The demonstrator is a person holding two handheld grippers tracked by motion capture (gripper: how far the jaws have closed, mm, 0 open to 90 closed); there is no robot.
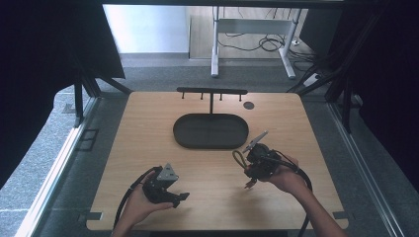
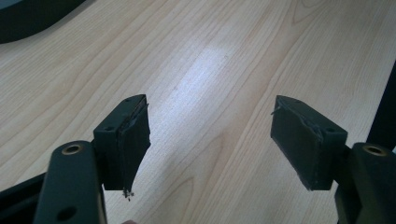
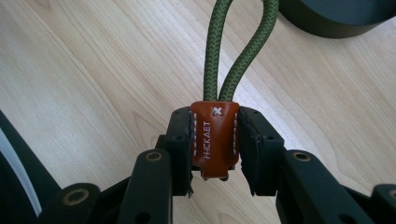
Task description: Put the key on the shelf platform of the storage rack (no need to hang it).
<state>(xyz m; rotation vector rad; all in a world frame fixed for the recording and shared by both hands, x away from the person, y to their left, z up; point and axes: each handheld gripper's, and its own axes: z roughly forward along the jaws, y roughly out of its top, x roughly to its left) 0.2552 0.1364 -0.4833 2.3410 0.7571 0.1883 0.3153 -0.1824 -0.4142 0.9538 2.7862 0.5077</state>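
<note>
Right claw (image 3: 215, 144) clamps the brown leather tab (image 3: 215, 140) so the green cord loop (image 3: 238, 46) projects toward 12 o'clock, free for hanging; left claw (image 2: 210, 140) gapes empty over the counter (image 2: 224, 56).

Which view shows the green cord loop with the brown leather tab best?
The right gripper view: the cord loop and its leather tab sit close up, clamped between the fingers. In the high view the loop is tiny.
</note>
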